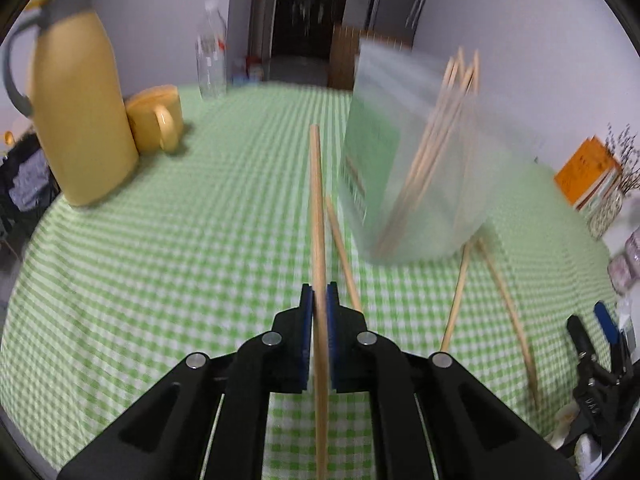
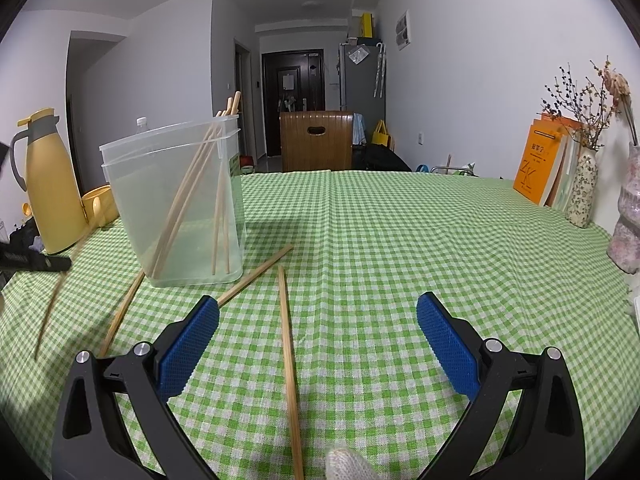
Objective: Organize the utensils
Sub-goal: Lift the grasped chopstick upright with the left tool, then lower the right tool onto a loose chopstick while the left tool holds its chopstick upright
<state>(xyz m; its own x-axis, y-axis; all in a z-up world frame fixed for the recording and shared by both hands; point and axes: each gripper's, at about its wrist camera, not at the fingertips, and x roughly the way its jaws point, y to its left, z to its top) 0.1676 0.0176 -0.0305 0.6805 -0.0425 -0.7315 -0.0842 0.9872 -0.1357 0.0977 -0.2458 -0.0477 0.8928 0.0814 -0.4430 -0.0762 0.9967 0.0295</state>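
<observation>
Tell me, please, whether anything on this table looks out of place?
Yes: three loose chopsticks lie scattered at odd angles on the green checked tablecloth beside the clear plastic container, which already holds several upright. The left gripper grips another chopstick.

A green-and-white checked tablecloth [image 2: 400, 240] covers the table. At its left edge stands a tall yellow thermos jug with a grey handle and collar [image 2: 52, 184], upright; a yellow ceramic mug [image 1: 156, 118] sits just beside it, handle facing the camera. A clear plastic bottle with a white cap [image 1: 210, 64] stands farther back. At the right edge, orange-covered books [image 2: 540, 160] stand upright against the wall, touching a speckled ceramic vase holding dried flower stems [image 2: 584, 188]. Beyond the table stand a brown wooden chair back with a slot handle [image 2: 316, 140], a grey refrigerator [image 2: 362, 76] and a dark door [image 2: 292, 92].
</observation>
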